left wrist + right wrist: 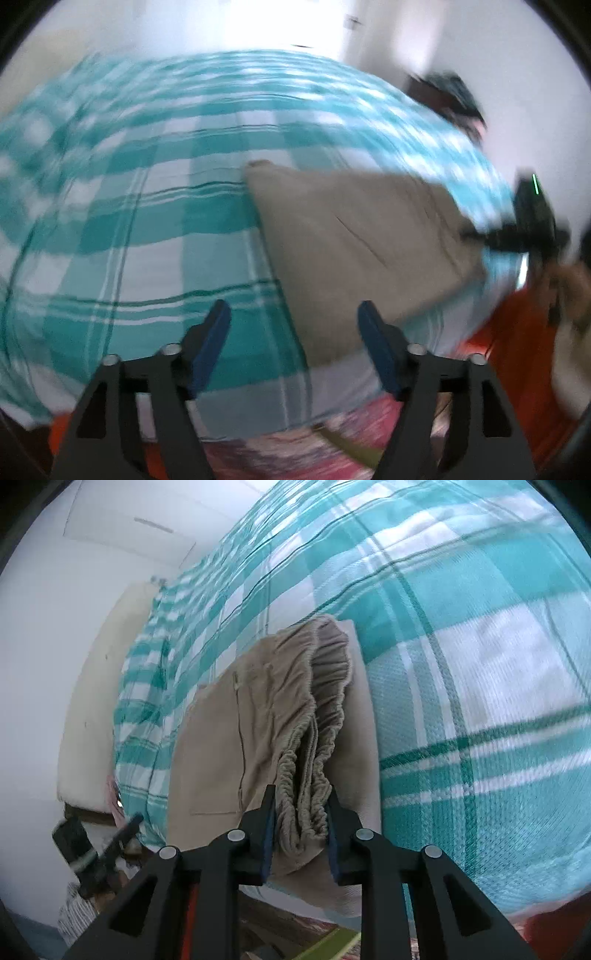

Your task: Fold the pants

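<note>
Beige pants [236, 738] on checked teal bedspread [461, 664] — right gripper [301, 801] pinching ruched elastic waistband [317, 716], left gripper [294, 314] spread, empty.

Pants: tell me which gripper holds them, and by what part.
The right gripper is shut on the beige pants at the gathered elastic waistband. The left gripper is open and holds nothing.

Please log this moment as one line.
right gripper: shut on pants waistband | left gripper: open, empty | pants on bed
</note>
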Demonstrator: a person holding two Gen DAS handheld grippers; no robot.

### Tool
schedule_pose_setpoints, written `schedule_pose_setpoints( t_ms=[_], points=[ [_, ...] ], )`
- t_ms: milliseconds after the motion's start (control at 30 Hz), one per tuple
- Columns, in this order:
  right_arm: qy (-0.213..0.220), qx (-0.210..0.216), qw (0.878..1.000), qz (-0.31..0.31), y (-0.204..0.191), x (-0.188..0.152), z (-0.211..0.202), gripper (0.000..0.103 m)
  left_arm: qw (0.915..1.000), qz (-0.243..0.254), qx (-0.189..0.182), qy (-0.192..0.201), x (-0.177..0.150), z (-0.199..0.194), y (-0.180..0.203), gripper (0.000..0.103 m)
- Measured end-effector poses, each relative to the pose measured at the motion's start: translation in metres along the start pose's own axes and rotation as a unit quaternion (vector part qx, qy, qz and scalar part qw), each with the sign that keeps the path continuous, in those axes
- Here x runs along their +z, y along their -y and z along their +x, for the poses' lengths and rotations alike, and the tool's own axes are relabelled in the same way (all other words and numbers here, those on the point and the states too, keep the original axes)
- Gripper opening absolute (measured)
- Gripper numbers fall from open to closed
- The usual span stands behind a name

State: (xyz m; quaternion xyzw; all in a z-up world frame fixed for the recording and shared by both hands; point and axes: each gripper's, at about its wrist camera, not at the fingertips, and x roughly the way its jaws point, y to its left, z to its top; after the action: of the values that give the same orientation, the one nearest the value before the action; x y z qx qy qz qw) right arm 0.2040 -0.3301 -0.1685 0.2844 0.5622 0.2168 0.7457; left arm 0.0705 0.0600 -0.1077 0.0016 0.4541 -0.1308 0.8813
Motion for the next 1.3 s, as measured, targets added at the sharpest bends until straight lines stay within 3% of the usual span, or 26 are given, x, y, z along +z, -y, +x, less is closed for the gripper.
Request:
schedule_pose_setpoints(
  t_ms=[133,267,400,467,600,800,900,1033,1133,1233,1300],
  points=[
    [0.006,-0.013,1.0,-0.022,-0.007,0.0,-0.003,0.024,0.9979,0.059,0.023,-0.017,-0.018,0.011,0.02,0.083],
    [0.008,-0.011,1.0,-0.016,-0.006,0.001,-0.004,0.024,0.9982,0.041,0.035,-0.027,-0.02,0.029,0.02,0.083],
    [0.013,-0.009,1.0,-0.012,-0.007,-0.002,-0.002,0.025,0.9954,0.046,0.077,-0.033,-0.02,0.041,0.021,0.082],
    [0.015,-0.009,1.0,-0.012,-0.006,-0.002,-0.003,0.025,0.9945,0.023,0.097,-0.031,-0.021,0.041,0.013,0.078],
    [0.019,-0.009,1.0,-0.008,-0.003,-0.005,-0.003,0.025,0.9954,-0.055,0.063,-0.045,-0.026,0.039,-0.013,0.078],
    [0.023,-0.035,0.999,-0.022,-0.006,-0.012,-0.002,0.025,0.9927,-0.069,0.052,-0.083,-0.035,0.037,-0.014,0.077],
    [0.018,-0.042,0.998,-0.036,-0.012,-0.009,-0.007,0.026,0.9932,-0.062,0.052,-0.083,-0.034,0.02,-0.015,0.077],
    [0.013,-0.095,0.99,-0.099,-0.038,-0.006,-0.021,0.036,0.9954,-0.067,0.053,-0.044,-0.028,-0.016,-0.023,0.079],
    [0.04,-0.145,0.973,-0.176,-0.066,-0.005,-0.039,0.036,0.9972,-0.067,0.034,0.007,-0.006,-0.032,-0.02,0.081],
    [0.057,-0.128,0.963,-0.232,-0.093,-0.003,-0.043,0.036,0.9991,-0.031,0.007,0.028,0.019,-0.019,0.005,0.081],
    [0.043,-0.104,0.961,-0.253,-0.102,-0.007,-0.032,0.036,0.9997,0.005,-0.003,0.022,0.023,0.0,0.023,0.081]
  ],
)
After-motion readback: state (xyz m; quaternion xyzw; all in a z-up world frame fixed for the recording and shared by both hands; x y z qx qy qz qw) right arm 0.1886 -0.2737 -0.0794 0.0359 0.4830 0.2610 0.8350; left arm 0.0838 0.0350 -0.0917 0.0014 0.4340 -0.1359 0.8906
